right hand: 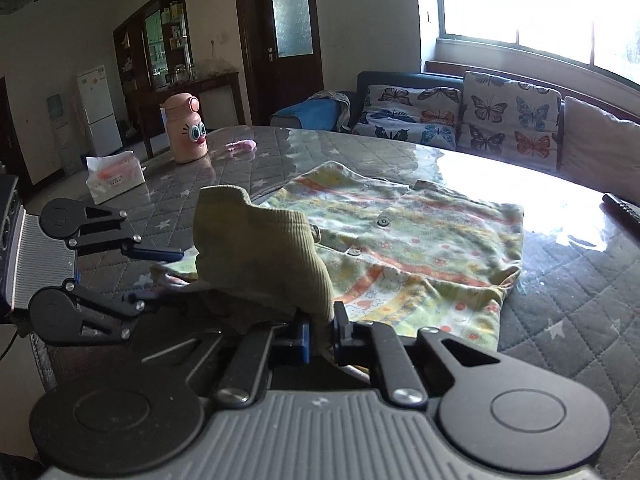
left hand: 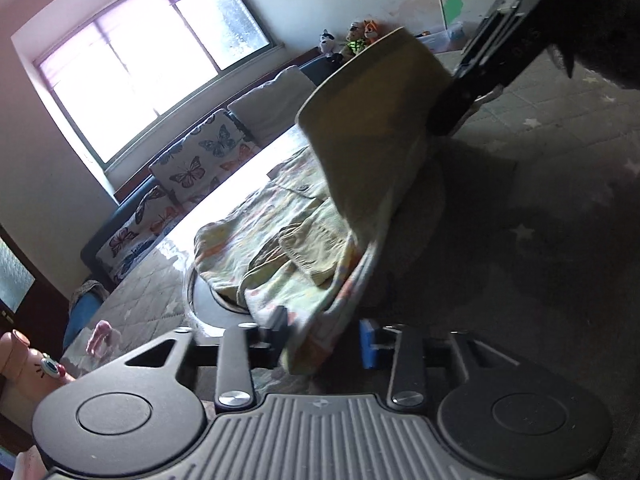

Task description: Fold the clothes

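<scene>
A child's patterned shirt (right hand: 404, 248) in green, yellow and orange lies spread on the quilted grey table (right hand: 568, 280). My right gripper (right hand: 320, 330) is shut on its olive ribbed hem (right hand: 260, 256) and holds that edge lifted above the shirt. In the left wrist view the lifted olive part (left hand: 372, 120) hangs from the right gripper (left hand: 448, 124) at the upper right. My left gripper (left hand: 326, 338) has patterned shirt fabric (left hand: 304, 280) between its fingers; its jaws stand somewhat apart. It also shows at the left of the right wrist view (right hand: 160, 276).
A pink cartoon bottle (right hand: 187, 128), a tissue pack (right hand: 116, 176) and a small pink item (right hand: 241, 145) stand at the table's far left. A dark remote (right hand: 622, 208) lies at the right edge. A sofa with butterfly cushions (right hand: 500, 116) runs behind the table under the window.
</scene>
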Demonstrator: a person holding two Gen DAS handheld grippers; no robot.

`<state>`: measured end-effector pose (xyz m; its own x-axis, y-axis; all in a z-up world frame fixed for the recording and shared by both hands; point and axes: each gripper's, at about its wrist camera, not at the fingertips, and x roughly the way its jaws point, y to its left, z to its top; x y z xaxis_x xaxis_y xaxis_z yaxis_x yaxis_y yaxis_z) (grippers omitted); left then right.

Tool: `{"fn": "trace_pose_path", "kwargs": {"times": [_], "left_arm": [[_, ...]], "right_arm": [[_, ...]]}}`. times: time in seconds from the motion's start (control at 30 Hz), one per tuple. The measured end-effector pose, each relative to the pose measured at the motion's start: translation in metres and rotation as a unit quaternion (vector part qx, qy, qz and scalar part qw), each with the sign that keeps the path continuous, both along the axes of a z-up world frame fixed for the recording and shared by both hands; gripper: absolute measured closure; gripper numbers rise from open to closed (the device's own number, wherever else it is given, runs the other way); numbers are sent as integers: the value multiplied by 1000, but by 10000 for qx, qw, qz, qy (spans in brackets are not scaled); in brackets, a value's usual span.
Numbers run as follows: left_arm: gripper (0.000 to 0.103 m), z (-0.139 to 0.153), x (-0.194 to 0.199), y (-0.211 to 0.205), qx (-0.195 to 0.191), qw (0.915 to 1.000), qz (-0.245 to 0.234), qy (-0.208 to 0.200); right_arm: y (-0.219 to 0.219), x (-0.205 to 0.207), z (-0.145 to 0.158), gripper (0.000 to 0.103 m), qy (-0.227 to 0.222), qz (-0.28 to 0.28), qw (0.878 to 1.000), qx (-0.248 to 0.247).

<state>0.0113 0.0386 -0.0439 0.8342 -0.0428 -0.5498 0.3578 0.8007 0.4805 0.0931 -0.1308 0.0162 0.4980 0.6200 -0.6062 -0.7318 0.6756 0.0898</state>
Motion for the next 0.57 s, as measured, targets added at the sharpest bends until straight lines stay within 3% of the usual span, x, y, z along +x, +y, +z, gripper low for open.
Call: {"fn": "trace_pose_path", "kwargs": {"times": [0.07, 0.17, 0.33, 0.57], "left_arm": [[87, 1, 0, 3, -6, 10000, 11, -63], [93, 11, -9, 6, -111, 9998, -93, -165], [95, 40, -37, 9, -390, 9986, -308, -201], [95, 83, -100, 9, -896, 9944, -554, 116]], "right_arm": [[0, -2, 2, 94, -27, -1, 10000, 12], [-2, -7, 7, 95, -65, 8, 10000, 62], [-14, -28, 26, 95, -161, 150, 9997, 136], [-41, -82, 58, 95, -26, 528, 9984, 185]]}}
